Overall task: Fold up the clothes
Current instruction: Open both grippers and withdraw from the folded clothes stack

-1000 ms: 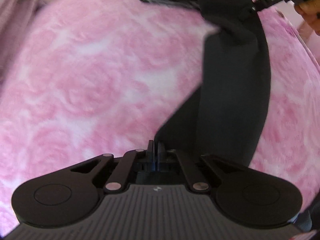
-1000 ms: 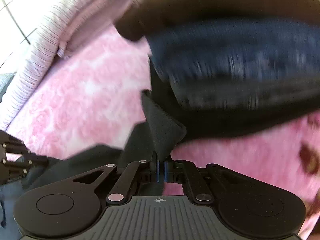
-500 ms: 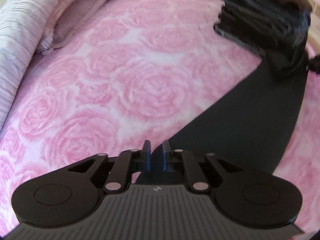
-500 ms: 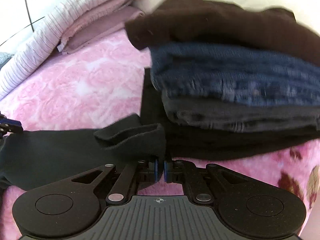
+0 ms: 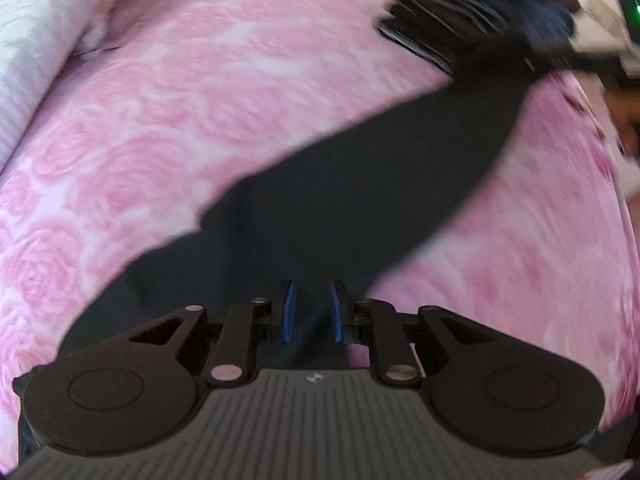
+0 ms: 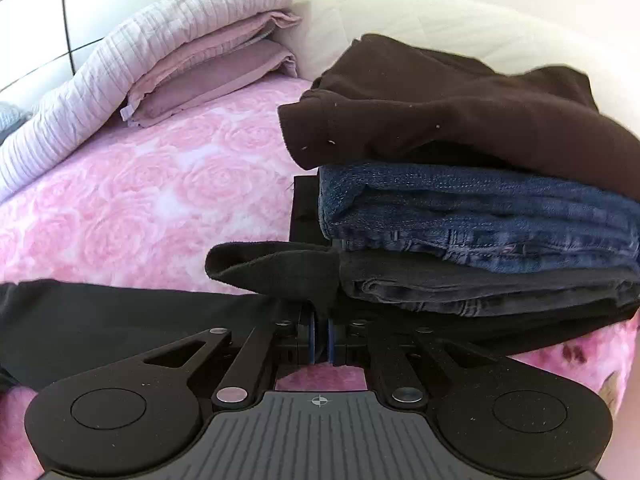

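Along the left edge of the bed, a ribbed lilac quilt [image 6: 132, 72] lies rolled up, with mauve pillows [image 6: 216, 68] tucked against it near the head corner. The pink rose-print bedspread [image 5: 200, 92] covers the rest of the bed.

The left hand-held gripper [image 5: 310, 312] is open: its blue-padded fingers [image 5: 287, 312] stand apart, with the near end of the black garment [image 5: 380, 168] lying between and under them, not pinched. From there the black garment stretches as a long flat band diagonally across the bedspread toward the far right, where its other end meets the right hand-held gripper, seen only as a blurred dark bar in the left wrist view.

In the right wrist view, the right hand-held gripper [image 6: 320, 338] is closed on a folded-over end of the black garment [image 6: 100, 320]; the cloth bunches up in a small hump just above the pinched fingers, and the rest runs off flat to the left across the bedspread [image 6: 140, 200].

Just beyond and to the right of that gripper stands a stack of folded clothes [image 6: 480, 216] near the head of the bed: a dark brown top [image 6: 440, 116] uppermost, blue jeans [image 6: 480, 212] under it, dark grey and black pieces [image 6: 460, 284] at the bottom. The held end of the black garment touches the stack's lower left corner. Behind the stack rises a cream padded headboard [image 6: 420, 12].
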